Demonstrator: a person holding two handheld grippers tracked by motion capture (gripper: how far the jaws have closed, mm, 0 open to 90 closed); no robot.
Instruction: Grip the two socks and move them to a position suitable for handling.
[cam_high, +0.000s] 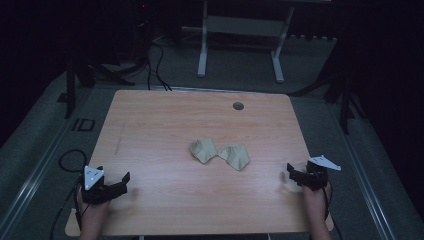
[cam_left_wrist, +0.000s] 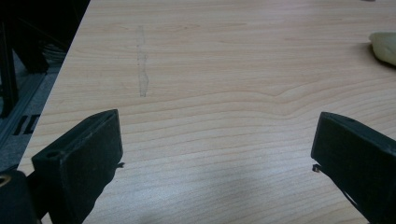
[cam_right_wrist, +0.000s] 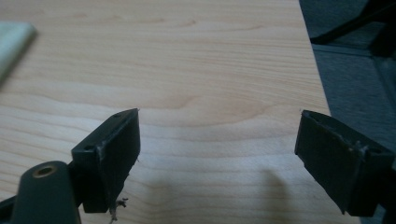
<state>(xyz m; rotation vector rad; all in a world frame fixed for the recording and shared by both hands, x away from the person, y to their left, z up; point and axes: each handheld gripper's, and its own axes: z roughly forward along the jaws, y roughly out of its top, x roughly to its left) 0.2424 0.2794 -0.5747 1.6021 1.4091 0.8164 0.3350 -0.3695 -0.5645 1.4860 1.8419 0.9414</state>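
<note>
two beige cloths lie side by side near the middle of the tabletop, which is light wood with a small round grommet near its far edge. the left cloth and the right cloth are both crumpled into loose folded shapes and meet, or nearly meet, at their inner corners.

left claw sits low at the near left of the tabletop, held by a hand coming up from the bottom edge, with a grey three-cornered plate on top. in the left gripper view, the left claw has its jaws standing wide apart over bare wood, nothing between them, and the edge of a cloth shows far off at the upper right.

right claw is at the near right edge of the tabletop, also in a hand, well apart from the cloths. in the right gripper view, the right claw is spread wide with only wood grain between the jaws, holding nothing; a pale cloth corner shows at the upper left.
</note>
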